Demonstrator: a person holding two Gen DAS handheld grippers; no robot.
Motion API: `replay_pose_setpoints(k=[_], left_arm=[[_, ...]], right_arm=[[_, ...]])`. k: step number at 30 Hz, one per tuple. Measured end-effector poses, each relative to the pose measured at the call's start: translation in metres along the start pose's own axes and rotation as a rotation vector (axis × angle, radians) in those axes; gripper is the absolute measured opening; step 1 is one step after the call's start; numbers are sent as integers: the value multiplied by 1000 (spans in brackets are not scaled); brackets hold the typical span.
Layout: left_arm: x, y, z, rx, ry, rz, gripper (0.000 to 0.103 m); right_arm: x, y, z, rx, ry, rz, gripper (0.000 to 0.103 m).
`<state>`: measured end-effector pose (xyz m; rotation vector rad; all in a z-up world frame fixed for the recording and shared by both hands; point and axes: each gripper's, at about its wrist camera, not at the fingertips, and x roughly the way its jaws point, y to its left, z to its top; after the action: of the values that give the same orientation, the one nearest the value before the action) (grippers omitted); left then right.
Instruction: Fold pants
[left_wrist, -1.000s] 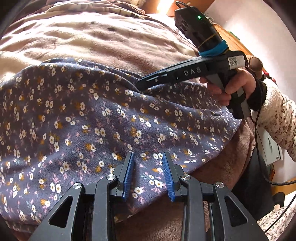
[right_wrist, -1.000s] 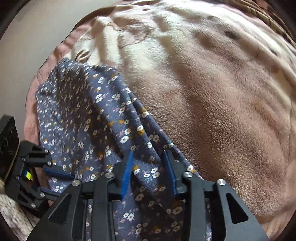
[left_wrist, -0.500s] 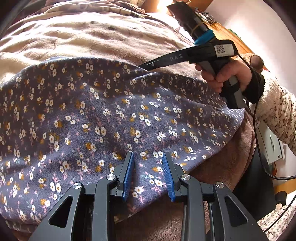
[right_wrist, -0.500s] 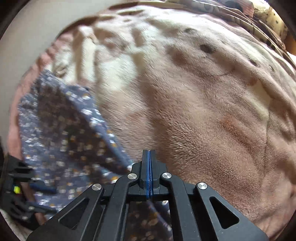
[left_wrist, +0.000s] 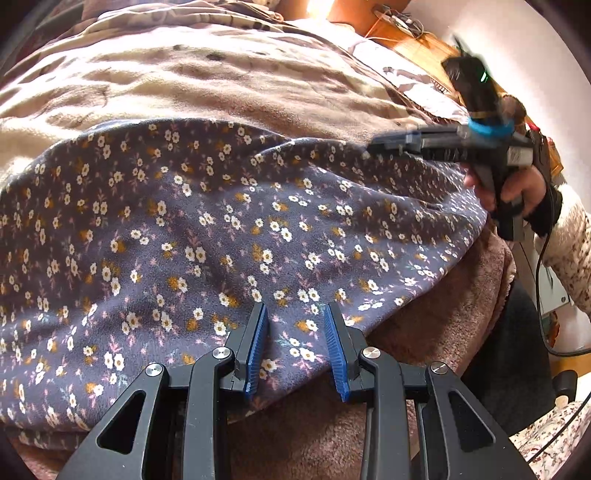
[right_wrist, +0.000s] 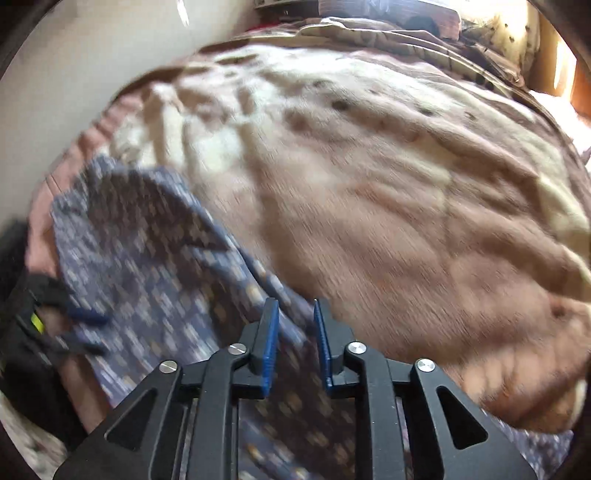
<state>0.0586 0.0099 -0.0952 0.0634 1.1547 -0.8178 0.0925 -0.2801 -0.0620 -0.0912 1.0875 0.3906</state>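
Observation:
The pants are dark blue with small white and orange flowers and lie spread on a fleecy blanket. My left gripper sits at their near edge. Its blue pads stand apart, with flat cloth lying between them. In the left wrist view my right gripper is blurred, held by a hand above the pants' right end. Its own view is smeared by motion. There my right gripper has its jaws opening, with nothing pinched and the pants lying below it.
The beige and brown blanket covers the bed beyond the pants. A pale wall runs along the far side. Wooden furniture stands behind the bed, and a black cable hangs by the sleeve at the right.
The right gripper snapped shut, then opened again, while swinging right and upward off the pants' far edge. The left gripper and the cloth under it stayed still.

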Motion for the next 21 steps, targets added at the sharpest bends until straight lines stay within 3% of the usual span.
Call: replay_pose_setpoints(k=[3, 8, 9, 10, 11, 18, 21], left_arm=[[-4, -5, 5, -9, -8, -13, 31], [-6, -21, 17, 14, -31, -25, 31], [-4, -26, 19, 24, -31, -23, 31], [-2, -30, 21, 37, -33, -19, 31], [1, -36, 24, 47, -33, -26, 31], [20, -60, 18, 86, 28, -43, 31], [25, -64, 17, 89, 42, -26, 31]], right_arm=[[16, -8, -15, 18, 77, -33, 34], [19, -21, -14, 94, 55, 12, 34], [19, -23, -12, 105, 55, 7, 30], [19, -23, -11, 111, 56, 7, 7], [19, -22, -8, 98, 56, 15, 2], [16, -20, 1, 36, -15, -99, 1], [26, -22, 1, 48, 5, -86, 2]])
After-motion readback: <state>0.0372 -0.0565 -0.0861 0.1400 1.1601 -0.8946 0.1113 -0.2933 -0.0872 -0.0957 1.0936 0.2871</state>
